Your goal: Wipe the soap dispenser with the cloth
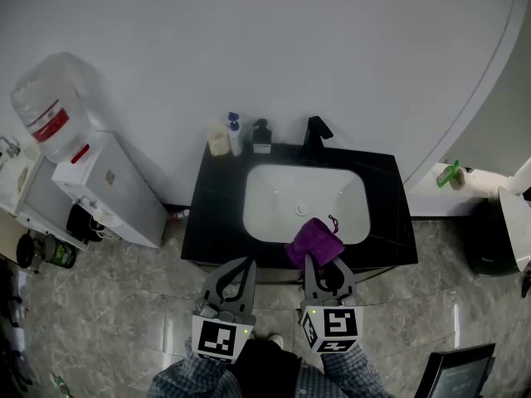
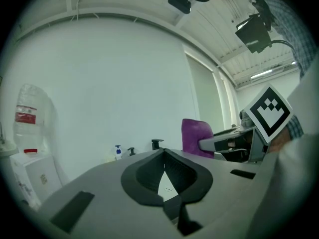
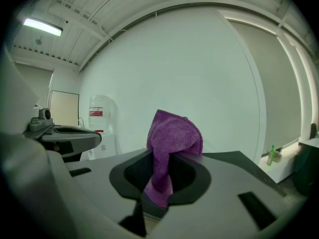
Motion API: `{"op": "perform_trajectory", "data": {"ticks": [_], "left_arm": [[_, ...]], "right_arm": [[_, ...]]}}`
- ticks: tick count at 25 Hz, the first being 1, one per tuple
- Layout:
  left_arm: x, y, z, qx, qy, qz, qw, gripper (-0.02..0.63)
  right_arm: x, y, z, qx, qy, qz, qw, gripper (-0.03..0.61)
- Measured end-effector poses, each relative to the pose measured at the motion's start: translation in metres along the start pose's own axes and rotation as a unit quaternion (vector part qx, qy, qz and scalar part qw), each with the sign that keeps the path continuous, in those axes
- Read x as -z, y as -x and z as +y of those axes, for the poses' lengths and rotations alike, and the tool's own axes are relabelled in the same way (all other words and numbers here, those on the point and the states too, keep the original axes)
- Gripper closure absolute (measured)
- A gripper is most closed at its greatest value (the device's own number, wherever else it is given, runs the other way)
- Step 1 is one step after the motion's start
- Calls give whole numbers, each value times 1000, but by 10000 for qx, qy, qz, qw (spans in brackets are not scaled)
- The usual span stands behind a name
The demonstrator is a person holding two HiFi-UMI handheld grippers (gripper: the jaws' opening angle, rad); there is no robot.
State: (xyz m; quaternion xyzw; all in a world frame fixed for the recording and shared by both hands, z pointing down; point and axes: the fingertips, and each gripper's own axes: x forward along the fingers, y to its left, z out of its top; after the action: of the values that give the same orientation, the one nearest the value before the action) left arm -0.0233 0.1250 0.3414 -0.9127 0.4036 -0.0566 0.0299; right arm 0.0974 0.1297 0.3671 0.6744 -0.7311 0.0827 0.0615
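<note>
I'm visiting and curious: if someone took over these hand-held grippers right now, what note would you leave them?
Right gripper: shut on the purple cloth, held over the sink's front edge.
Left gripper: shut, empty.
Pump bottles stand at the counter's back left, beside the faucet.
Done: cloth in hand.
Left: reach the soap dispenser and wipe it; no contact yet.
</note>
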Motion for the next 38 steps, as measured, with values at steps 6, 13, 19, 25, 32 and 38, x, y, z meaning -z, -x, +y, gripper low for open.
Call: {"op": "perform_trajectory", "data": {"ticks": [6,13,19,25,32,38], "left_arm": [[-5,9,6,160,-130,9,9998,612],[-7,10,14,235,-110,-154,9995,612],[7,12,17,230,30,87,9997,612],[5,13,19,240,29,-37,9997,612],[8,17,18,229,38,14,9997,612],[1,18,17,245,17,-87,9997,612]], "right_arm": [[-10,3,15,47,68,-110,9999,500],[-14,0,31,50,207,-170,9996,500],[-8,-5,35,48,347,-83,9994,500],[-4,-3,32,76,216,0,9997,500],[0,3,32,107,226,36,9997,502],[-2,6,34,102,205,38,9997,502]]}}
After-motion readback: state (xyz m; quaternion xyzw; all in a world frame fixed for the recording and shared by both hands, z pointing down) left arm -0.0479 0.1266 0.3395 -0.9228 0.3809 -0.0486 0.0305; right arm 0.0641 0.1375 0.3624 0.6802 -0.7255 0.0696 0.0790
